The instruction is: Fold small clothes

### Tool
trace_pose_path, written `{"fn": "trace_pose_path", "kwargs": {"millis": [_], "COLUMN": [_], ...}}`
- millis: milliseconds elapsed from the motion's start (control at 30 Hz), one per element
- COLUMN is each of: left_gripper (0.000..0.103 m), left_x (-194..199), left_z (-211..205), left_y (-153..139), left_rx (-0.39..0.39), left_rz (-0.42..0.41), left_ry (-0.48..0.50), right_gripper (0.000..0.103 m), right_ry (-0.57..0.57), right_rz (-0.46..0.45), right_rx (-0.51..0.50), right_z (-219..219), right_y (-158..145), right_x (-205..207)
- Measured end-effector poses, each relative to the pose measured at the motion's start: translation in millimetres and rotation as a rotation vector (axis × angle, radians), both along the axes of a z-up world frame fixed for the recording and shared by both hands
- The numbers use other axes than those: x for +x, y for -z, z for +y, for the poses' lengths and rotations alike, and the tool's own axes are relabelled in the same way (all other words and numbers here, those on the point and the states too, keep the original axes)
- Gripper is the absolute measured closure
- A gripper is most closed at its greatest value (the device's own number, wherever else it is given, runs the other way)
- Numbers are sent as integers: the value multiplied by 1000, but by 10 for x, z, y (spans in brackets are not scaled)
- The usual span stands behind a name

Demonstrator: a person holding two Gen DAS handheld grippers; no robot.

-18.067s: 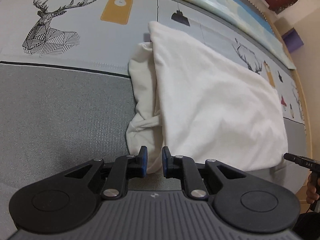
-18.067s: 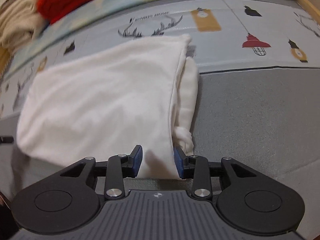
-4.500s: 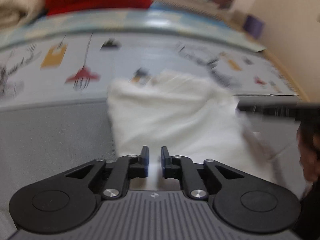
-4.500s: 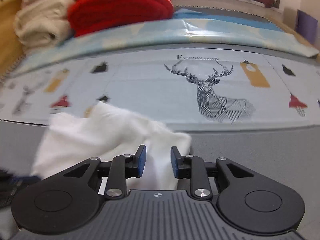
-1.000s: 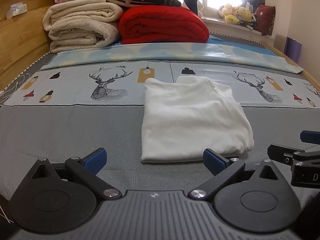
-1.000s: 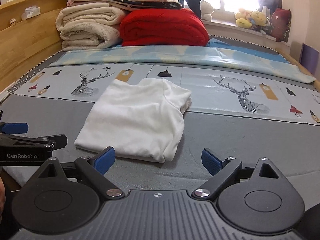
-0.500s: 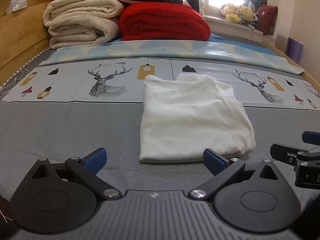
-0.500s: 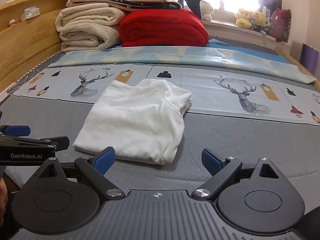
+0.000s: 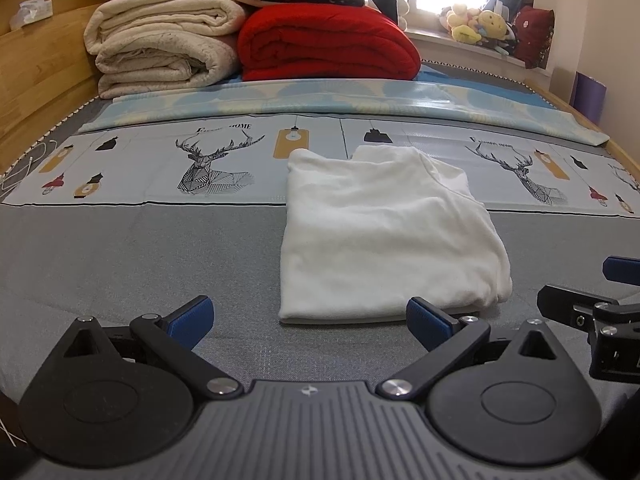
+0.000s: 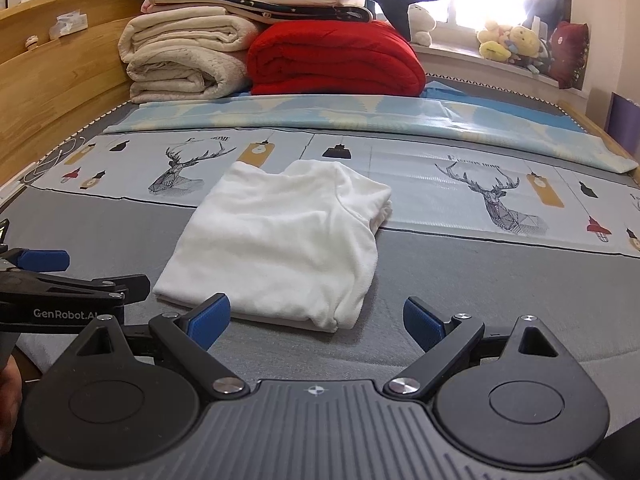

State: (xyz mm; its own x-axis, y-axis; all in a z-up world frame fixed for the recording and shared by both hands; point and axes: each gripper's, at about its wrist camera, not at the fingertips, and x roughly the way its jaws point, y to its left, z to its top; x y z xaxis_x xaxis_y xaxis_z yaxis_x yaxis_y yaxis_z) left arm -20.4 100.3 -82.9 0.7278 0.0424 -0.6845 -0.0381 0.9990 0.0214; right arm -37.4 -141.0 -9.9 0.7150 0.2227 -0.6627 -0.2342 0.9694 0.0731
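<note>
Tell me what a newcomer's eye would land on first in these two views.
First the folded white garment, lying flat mid-bed across the grey cover and the deer-print sheet. Next the red blanket rolled at the bed's far end, beside stacked cream blankets. Both the left gripper and right gripper hang open, empty.

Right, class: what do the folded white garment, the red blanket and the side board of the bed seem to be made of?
White garment: soft matte knit, probably cotton; it lies limp with gentle creases.
Red blanket: thick plush or fleece, judging by its fat rounded folds; the exact fibre is unclear.
Side board: pale wood with visible grain and a smooth, possibly varnished finish.
</note>
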Motion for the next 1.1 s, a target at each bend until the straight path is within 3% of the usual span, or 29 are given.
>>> {"fn": "trace_pose_path", "kwargs": {"millis": [1100], "left_gripper": [1], "left_x": [12], "left_z": [26], "left_y": [-7], "left_rx": [-1], "left_rz": [-7], "left_ry": [8], "right_gripper": [9], "right_ry": [1], "right_rz": [-3], "right_rx": [-1], "right_z": [0], "right_y": [-7], "right_x": [-9]}}
